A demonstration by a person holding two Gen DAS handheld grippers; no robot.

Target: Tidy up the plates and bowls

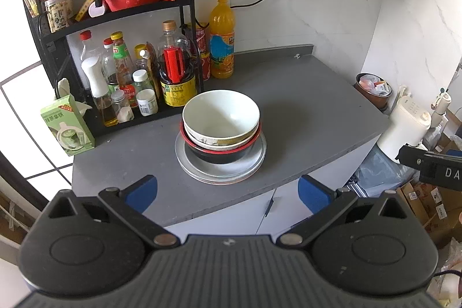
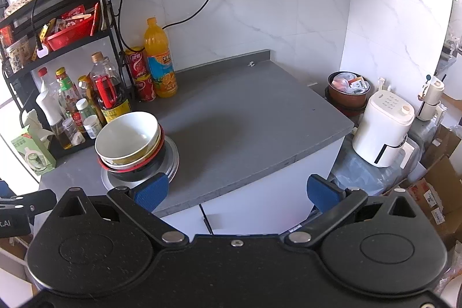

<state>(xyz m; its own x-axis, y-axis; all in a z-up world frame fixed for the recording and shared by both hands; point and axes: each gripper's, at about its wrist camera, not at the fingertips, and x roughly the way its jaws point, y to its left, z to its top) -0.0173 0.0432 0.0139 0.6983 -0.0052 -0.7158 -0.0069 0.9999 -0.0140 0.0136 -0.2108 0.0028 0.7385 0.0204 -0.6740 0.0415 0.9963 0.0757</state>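
Observation:
A white bowl (image 1: 221, 113) tops a stack on the grey counter (image 1: 303, 106): under it a patterned bowl (image 1: 225, 143), a red-rimmed black bowl (image 1: 222, 156), and silver plates (image 1: 254, 166) at the bottom. My left gripper (image 1: 228, 194) hangs open in front of and above the stack, blue pads spread wide, nothing between them. In the right wrist view the same stack stands at the left, white bowl (image 2: 127, 134) over plates (image 2: 173, 160). My right gripper (image 2: 238, 192) is open and empty to the right of the stack, over the counter's front edge.
A black rack (image 1: 115, 10) with sauce bottles (image 1: 173, 71) stands at the back left, an orange juice bottle (image 1: 221, 39) beside it. A green box (image 1: 68, 126) sits at the counter's left. Off the right edge are a white appliance (image 2: 384, 129) and a brown pot (image 2: 348, 91).

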